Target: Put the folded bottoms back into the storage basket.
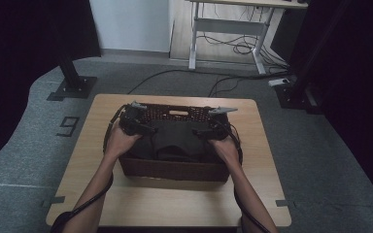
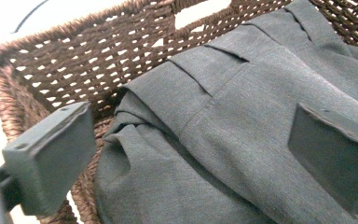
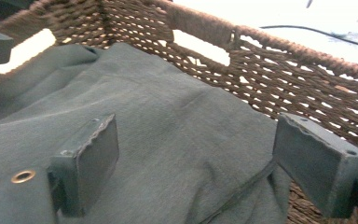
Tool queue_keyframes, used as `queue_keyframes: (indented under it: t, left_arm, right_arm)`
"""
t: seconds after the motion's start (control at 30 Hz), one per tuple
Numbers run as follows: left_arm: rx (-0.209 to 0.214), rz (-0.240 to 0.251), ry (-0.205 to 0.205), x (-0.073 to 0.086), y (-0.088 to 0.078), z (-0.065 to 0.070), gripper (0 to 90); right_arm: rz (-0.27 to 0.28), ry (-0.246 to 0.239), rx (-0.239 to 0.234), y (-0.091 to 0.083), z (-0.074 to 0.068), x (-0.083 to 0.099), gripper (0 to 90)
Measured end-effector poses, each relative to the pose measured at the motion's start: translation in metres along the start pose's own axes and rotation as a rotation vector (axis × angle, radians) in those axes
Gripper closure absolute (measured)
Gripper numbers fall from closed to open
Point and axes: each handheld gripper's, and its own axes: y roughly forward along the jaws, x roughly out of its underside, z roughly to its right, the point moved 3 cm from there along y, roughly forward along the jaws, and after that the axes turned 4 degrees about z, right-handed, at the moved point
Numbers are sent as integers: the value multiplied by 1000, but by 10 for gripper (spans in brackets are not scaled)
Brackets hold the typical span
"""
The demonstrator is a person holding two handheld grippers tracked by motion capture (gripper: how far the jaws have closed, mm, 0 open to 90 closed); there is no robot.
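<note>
Nearest the person, the bare front strip of the table (image 1: 175, 204) lies at six o'clock, with both forearms coming up across it; beyond that stands the woven basket (image 1: 172, 169), its long axis running nine to three o'clock across the table; folded grey cloth (image 1: 177, 141) fills the inside of it, lying flat with its own long axis along the basket's.

The left gripper (image 1: 138, 127) hangs over the nine o'clock end of the cloth, its jaws spread wide with nothing pinched; in the left gripper view the cloth (image 2: 223, 140) sits below and between them, a seam and a run of pleats slanting away toward one o'clock, and the basket wall (image 2: 84, 60) rises close behind at eleven o'clock. The right gripper (image 1: 206, 130) hangs over the three o'clock end, its jaws likewise apart and empty; in the right gripper view the cloth (image 3: 168, 126) spreads smooth beneath them, a hem edge crossing at five o'clock, with the basket wall (image 3: 279, 70) and its handle slot beyond at one o'clock.

Both grippers seem about equally near the cloth, one at each end; any next pinch would be straight down from either, I judge. Farthest, at twelve o'clock, a desk frame (image 1: 228, 34) and loose cables (image 1: 233, 46) stand on the floor.
</note>
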Motion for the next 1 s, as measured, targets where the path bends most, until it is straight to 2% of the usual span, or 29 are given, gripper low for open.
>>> queue_keyframes:
  t: [0.27, 0.47, 0.63, 0.8, 1.0]
  left_arm:
    - [11, 59, 8, 2, -18, -1, 0]
    - [1, 68, 13, 4, -31, -1, 0]
    - [-17, 64, 24, 10, -38, -1, 37]
    - [-14, 75, 31, 16, -47, -1, 56]
    - [-27, 97, 26, 22, -58, -2, 148]
  right_arm:
    - [4, -29, -4, -15, -4, -3, 80]
    - [3, -45, 10, -25, -4, -2, 85]
    - [7, -27, 31, -36, -1, 1, 99]
    - [7, -11, 38, -45, 3, 4, 100]
    - [16, -7, 48, -56, 8, 7, 97]
